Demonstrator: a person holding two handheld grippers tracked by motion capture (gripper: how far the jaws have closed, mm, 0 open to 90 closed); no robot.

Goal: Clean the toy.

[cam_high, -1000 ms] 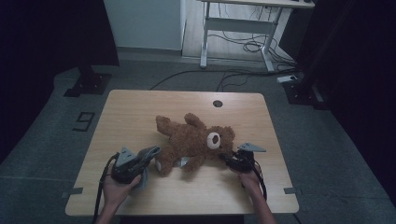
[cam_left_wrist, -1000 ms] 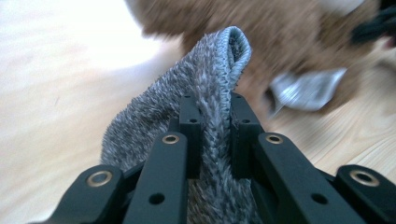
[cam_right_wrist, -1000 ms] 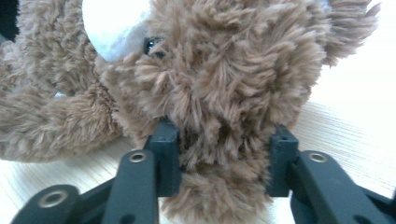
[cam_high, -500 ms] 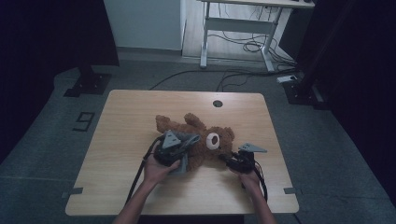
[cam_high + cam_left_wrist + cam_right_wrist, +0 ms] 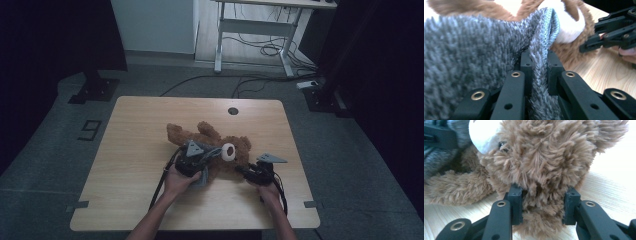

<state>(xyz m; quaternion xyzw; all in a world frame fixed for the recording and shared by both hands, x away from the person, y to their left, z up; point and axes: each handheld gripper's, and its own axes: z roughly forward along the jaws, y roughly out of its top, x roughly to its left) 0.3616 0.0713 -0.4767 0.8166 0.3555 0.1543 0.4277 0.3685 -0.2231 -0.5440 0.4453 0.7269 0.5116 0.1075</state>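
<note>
wooden table [image 5: 135, 150] bears a teddy bear [image 5: 210, 137], half hidden by left tool [image 5: 537, 66] pinching grey cloth [image 5: 474, 47], right tool [image 5: 541, 205] clamping fur.

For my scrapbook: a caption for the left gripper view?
Left claw pinching grey fuzzy cloth beside teddy bear.

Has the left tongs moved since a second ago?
Yes. The left tongs, pinching grey cloth, went rightwards from the table's near-left area onto the teddy bear.

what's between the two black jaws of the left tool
A fold of fluffy grey cloth is pinched there, seen in the left gripper view; the brown plush teddy bear lies just beyond it.
</note>
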